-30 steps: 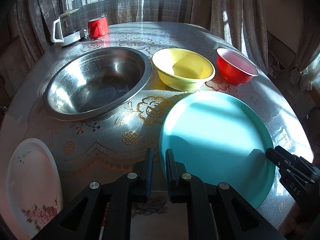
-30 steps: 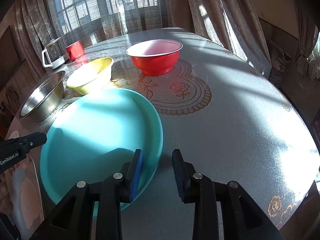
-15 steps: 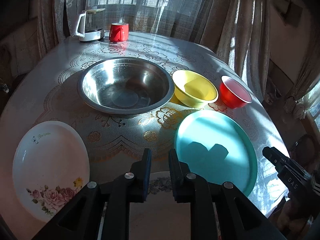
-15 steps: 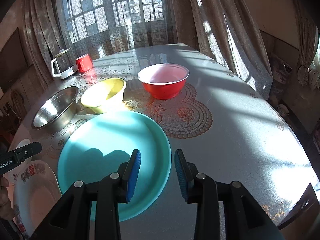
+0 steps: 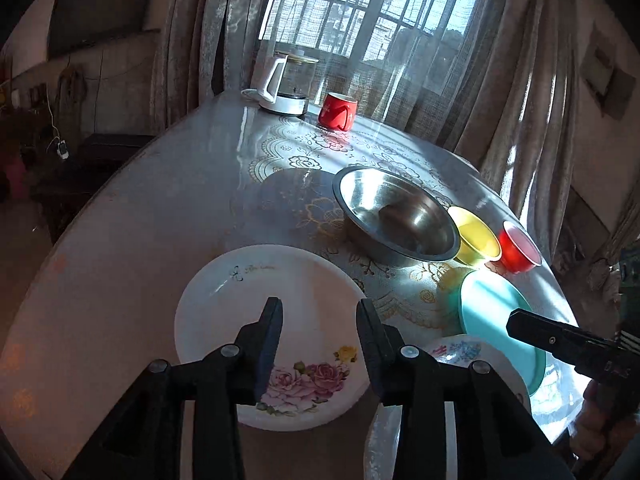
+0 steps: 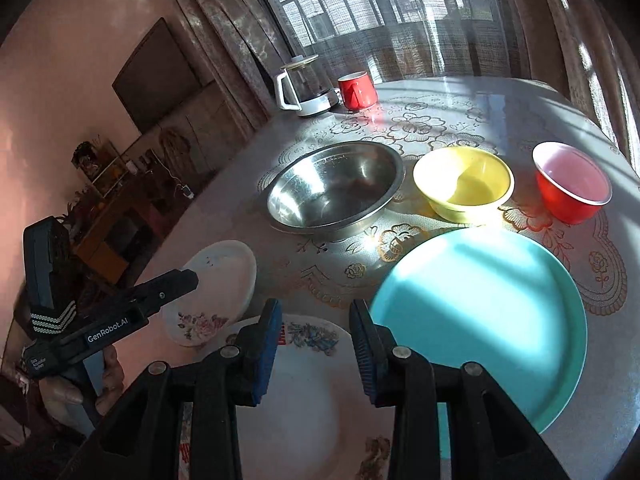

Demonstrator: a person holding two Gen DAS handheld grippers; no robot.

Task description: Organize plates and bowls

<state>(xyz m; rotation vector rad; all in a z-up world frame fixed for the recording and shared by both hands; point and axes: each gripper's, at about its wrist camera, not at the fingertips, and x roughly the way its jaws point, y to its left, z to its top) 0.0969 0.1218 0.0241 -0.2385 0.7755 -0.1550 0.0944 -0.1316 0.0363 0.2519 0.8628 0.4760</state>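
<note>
My left gripper [image 5: 320,320] hovers over a white plate with roses [image 5: 248,292] at the table's near left. Its jaws are opening and nothing is between them. My right gripper [image 6: 314,320] stands open and empty above a second white patterned plate [image 6: 304,380], with the teal plate [image 6: 480,312] just to its right. Behind the plates a steel bowl [image 6: 336,188], a yellow bowl [image 6: 464,184] and a red bowl [image 6: 572,184] stand in a row, each apart from the others.
A glass kettle [image 6: 304,88] and a red mug [image 6: 358,90] stand at the table's far edge by the curtained window. A hand [image 6: 60,396] holds the left gripper's handle. The round table [image 5: 160,208] drops off at the near edge.
Both grippers drew back from the teal plate and swung left. The left jaws went from nearly shut to apart. The rose plate now lies under the left gripper, the patterned plate under the right.
</note>
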